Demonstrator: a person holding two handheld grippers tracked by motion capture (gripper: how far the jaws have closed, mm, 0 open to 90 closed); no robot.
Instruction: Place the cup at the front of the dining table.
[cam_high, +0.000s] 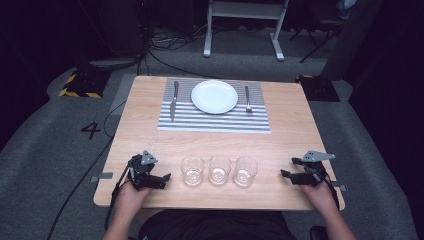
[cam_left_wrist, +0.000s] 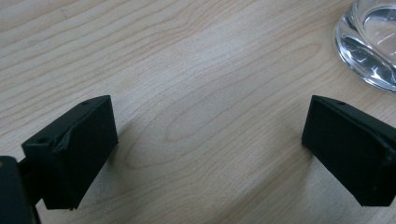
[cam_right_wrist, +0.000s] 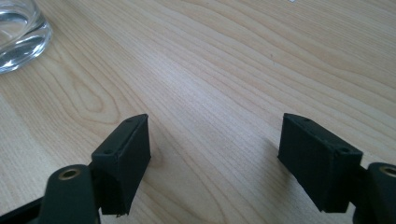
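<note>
1. High view: your left gripper (cam_high: 161, 179) and right gripper (cam_high: 289, 173) rest at the near table edge, flanking three empty glasses (cam_high: 219, 170); none is moved toward the plate (cam_high: 214, 96) yet.
2. Left gripper view: jaws apart, nothing between them; the nearest glass (cam_left_wrist: 369, 42) stands just beyond.
3. Right gripper view: jaws apart over bare table (cam_right_wrist: 224, 70); everything remains to do.

Three upright clear glasses (cam_high: 219, 170), side by side
</note>
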